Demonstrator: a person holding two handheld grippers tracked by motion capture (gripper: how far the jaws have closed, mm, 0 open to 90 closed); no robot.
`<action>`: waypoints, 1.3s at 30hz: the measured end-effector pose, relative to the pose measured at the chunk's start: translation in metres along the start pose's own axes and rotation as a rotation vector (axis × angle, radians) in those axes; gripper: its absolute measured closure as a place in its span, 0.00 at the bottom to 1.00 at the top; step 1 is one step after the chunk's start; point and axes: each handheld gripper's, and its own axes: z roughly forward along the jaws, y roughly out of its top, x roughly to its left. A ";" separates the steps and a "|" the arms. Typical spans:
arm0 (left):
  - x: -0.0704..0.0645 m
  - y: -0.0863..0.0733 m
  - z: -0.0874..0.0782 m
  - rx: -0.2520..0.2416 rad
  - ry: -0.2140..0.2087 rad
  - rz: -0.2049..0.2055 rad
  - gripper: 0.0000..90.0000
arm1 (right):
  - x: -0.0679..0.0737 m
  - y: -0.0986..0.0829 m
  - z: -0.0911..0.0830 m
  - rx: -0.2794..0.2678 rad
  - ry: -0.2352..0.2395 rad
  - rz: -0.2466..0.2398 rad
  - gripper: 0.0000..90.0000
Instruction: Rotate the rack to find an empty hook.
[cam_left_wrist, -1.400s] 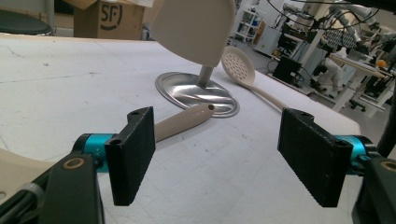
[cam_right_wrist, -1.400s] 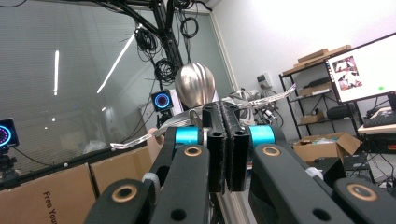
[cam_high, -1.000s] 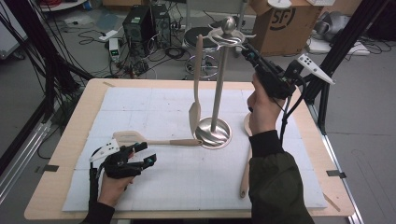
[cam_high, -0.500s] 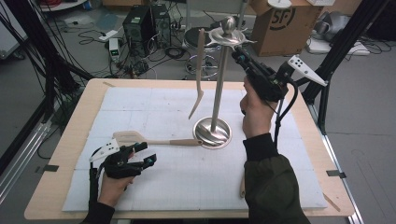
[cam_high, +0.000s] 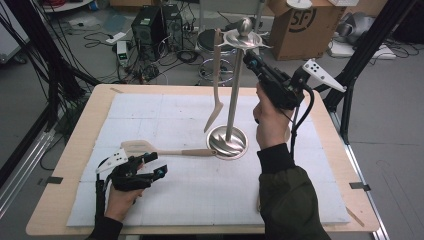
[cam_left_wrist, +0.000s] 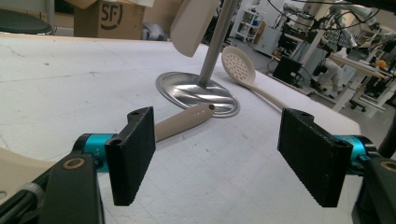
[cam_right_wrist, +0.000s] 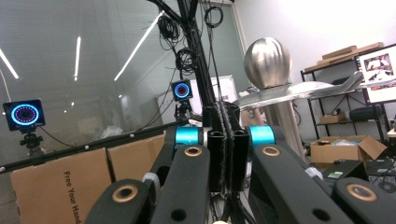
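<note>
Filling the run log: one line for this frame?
left gripper: open, by wooden spatula on mat | right gripper: jaws shut, up at utensil stand top | turner: hanging on stand

Wooden table (cam_high: 65, 200) w/ white mat (cam_high: 150, 115) over most of it; steel stand base (cam_high: 227, 142) near mat centre, spatula (cam_high: 165, 150) flat just left of it.

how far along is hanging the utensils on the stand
One spatula already hangs from the stand. The right tool is shut up by the stand's top disc, with nothing visible between its jaws. The left tool is open near the slotted turner lying on the mat, not gripping it. That turner and a slotted spoon on the table beyond the base are left to hang.
</note>
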 end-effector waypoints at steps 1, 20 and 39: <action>0.000 0.000 0.000 0.004 0.002 0.003 0.31 | 0.001 0.000 0.000 0.003 0.003 0.001 1.00; 0.001 0.000 -0.001 0.004 0.005 0.002 0.31 | -0.002 0.000 -0.003 0.032 -0.009 -0.004 0.93; 0.001 0.000 -0.001 0.008 0.006 0.004 0.31 | -0.006 -0.008 -0.030 0.069 -0.050 -0.016 0.55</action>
